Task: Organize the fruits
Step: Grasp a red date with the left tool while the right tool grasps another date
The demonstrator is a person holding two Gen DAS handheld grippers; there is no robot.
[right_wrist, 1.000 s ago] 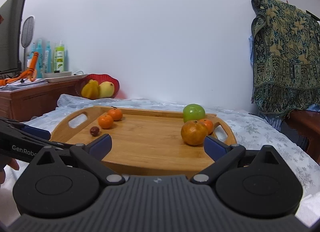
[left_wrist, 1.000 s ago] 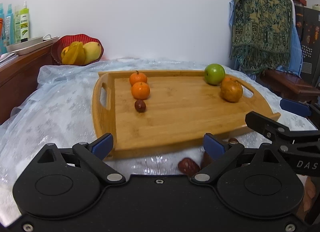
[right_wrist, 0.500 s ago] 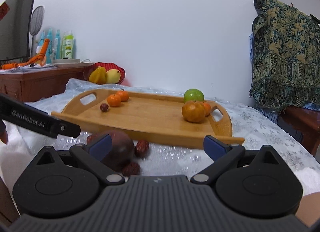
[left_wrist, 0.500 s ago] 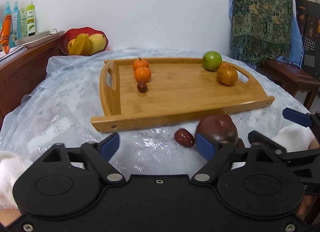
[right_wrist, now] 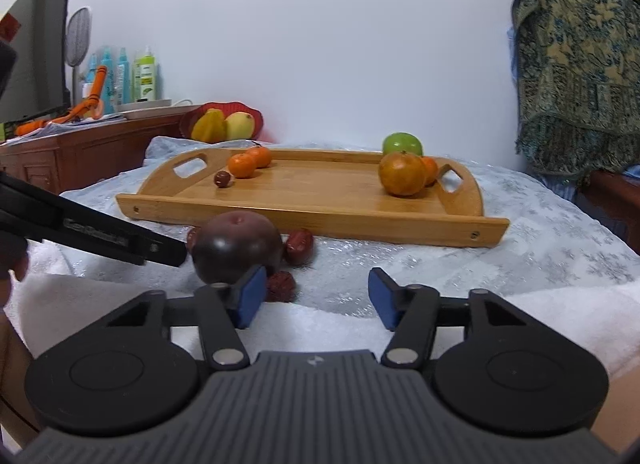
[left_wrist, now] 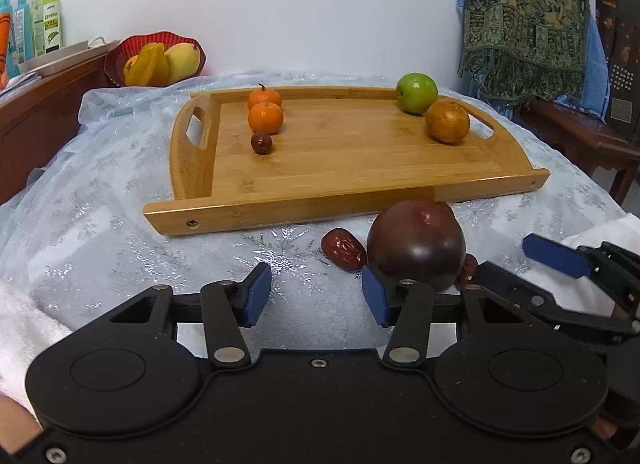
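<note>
step: we are lining up on the fruit lying off the tray (left_wrist: 344, 200).
plum (left_wrist: 416, 244): sitting on the tabletop just before the tray, dates (left_wrist: 344, 249) touching it.
left gripper (left_wrist: 316, 296): jaws have just been closing, half-open, gripping nothing.
right gripper (right_wrist: 316, 296): the same, empty.
advice: we are judging one gripper should centre on the plum first.

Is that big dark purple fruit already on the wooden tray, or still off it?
Off it. The dark purple fruit sits on the tablecloth in front of the wooden tray's near rim, among red dates.
</note>
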